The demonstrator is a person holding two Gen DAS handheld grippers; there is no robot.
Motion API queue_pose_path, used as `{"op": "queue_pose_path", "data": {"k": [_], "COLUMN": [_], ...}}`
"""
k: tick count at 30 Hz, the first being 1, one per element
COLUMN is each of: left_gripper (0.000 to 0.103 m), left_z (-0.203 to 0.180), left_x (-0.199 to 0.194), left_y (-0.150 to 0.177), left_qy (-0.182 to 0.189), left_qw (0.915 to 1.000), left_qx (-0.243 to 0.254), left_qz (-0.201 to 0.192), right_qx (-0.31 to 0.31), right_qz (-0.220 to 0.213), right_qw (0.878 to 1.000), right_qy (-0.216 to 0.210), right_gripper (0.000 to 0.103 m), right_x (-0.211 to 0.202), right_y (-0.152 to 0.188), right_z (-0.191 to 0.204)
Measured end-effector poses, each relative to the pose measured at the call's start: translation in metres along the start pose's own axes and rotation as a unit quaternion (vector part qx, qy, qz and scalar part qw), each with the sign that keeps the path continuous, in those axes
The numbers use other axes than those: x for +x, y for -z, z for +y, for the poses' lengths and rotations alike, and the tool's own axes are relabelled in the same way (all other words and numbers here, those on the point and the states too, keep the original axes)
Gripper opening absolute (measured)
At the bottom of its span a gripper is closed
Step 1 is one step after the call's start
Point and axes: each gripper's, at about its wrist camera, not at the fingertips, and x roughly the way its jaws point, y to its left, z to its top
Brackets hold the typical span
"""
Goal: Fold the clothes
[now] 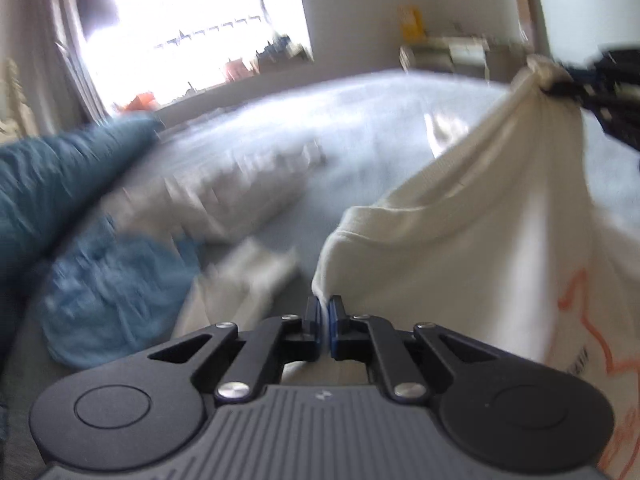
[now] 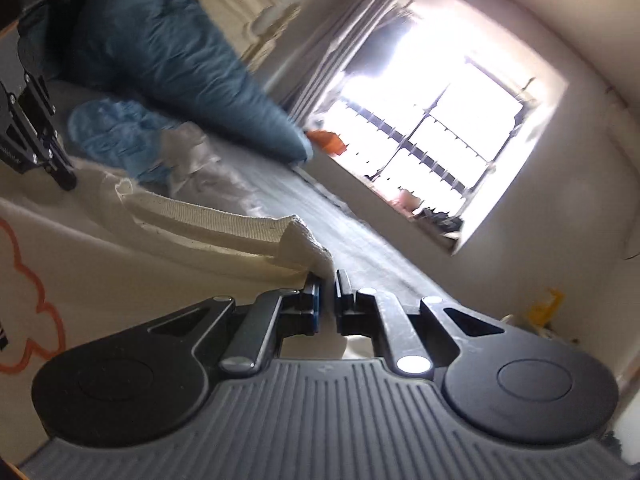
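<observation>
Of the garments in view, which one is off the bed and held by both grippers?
The cream T-shirt with the orange print, pinched by left gripper and right gripper. The light blue garment lies crumpled on the bed.

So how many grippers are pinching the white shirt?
2. The left gripper pinches the white shirt by its collar; the right gripper pinches the other shoulder, held up over the bed.

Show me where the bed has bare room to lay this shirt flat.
Bare sheet runs from the white clothes toward the window. The near left is crowded: light blue garment, teal pillow. Both grippers hold the cream shirt.
</observation>
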Motion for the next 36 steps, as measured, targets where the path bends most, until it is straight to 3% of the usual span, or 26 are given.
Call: {"op": "queue_pose_path", "data": {"k": [4,10,16,21,22,23,25,26,28,29,32,36], "left_gripper": [0.005,0.005,0.005,0.004,0.007,0.011,0.017,0.025,0.039,0.043,0.043,0.049], "left_z": [0.001,-0.004,0.002,0.004,0.003,0.000,-0.002,-0.002,-0.001,0.000,0.004,0.012], "left_x": [0.001,0.068,0.113,0.125,0.125,0.123,0.118,0.113,0.097,0.087,0.053,-0.018], "left_y": [-0.023,-0.012,0.015,0.028,0.028,0.027,0.023,0.020,0.013,0.009,-0.006,-0.024], "left_qy": [-0.056,-0.133,-0.159,-0.173,-0.174,-0.178,-0.184,-0.185,-0.189,-0.191,-0.198,-0.207], "left_qw": [0.9976,0.9909,0.9858,0.9818,0.9813,0.9803,0.9787,0.9783,0.9777,0.9776,0.9769,0.9765], "left_qx": [-0.011,0.009,0.016,0.023,0.027,0.032,0.037,0.037,0.034,0.029,0.015,-0.010], "left_qz": [-0.038,0.017,0.052,0.075,0.077,0.078,0.084,0.086,0.085,0.084,0.078,0.058], "right_qx": [0.018,0.045,0.099,0.148,0.162,0.179,0.225,0.244,0.281,0.299,0.354,0.422], "right_qz": [-0.002,0.052,0.126,0.170,0.176,0.182,0.194,0.191,0.186,0.183,0.174,0.162], "right_qw": [0.999,0.998,0.986,0.971,0.967,0.962,0.948,0.944,0.935,0.930,0.912,0.886], "right_qy": [0.029,0.000,-0.049,-0.085,-0.092,-0.100,-0.118,-0.117,-0.114,-0.113,-0.108,-0.102], "right_gripper": [0.005,0.005,0.005,0.007,0.009,0.019,0.033,0.044,0.053,0.055,0.058,0.058], "right_x": [0.011,0.093,0.161,0.179,0.181,0.182,0.181,0.168,0.142,0.129,0.091,0.038], "right_y": [-0.005,0.010,0.041,0.060,0.061,0.062,0.065,0.065,0.065,0.065,0.065,0.065], "right_z": [-0.012,0.012,0.040,0.048,0.044,0.039,0.022,0.010,-0.014,-0.026,-0.062,-0.110]}}
